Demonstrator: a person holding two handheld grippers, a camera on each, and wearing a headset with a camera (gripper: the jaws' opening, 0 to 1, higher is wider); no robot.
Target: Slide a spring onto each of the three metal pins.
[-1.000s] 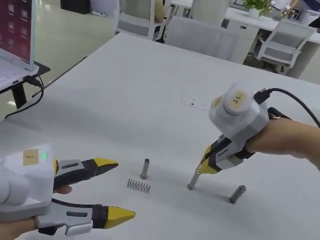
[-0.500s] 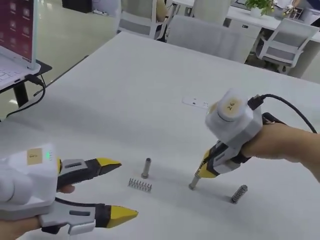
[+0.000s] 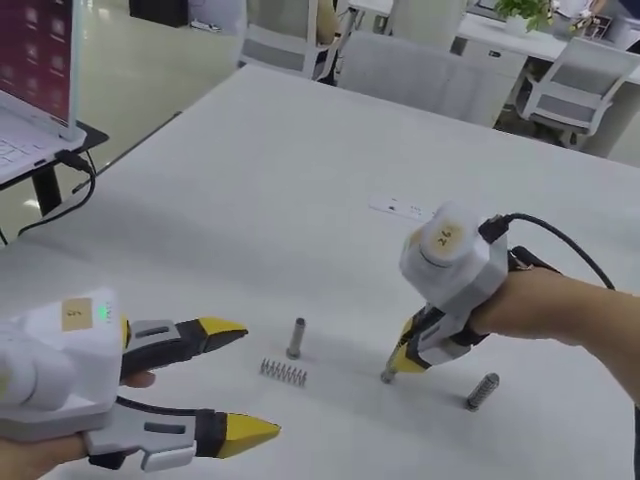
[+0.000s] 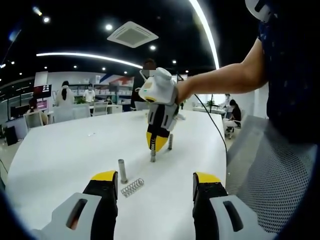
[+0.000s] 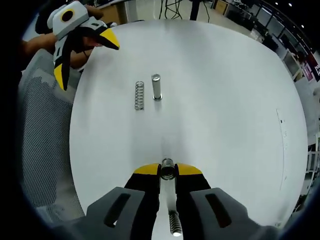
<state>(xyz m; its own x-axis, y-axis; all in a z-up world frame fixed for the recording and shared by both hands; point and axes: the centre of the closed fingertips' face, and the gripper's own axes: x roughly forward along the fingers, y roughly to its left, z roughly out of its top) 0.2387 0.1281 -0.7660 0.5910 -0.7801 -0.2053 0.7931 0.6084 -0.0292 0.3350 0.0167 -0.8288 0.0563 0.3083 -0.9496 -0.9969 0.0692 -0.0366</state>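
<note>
Gleaming white workbench (image 3: 300,180) with a loose spring (image 3: 283,372), office chairs (image 3: 570,95) beyond.

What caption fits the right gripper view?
Right gripper shut on a metal pin; loose spring lies beside a second pin.

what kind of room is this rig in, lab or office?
Most likely an open-plan office, not a lab: a big white table, mesh office chairs at other desks beyond it, a laptop to one side, and people seated further back under recessed ceiling lights.
</note>
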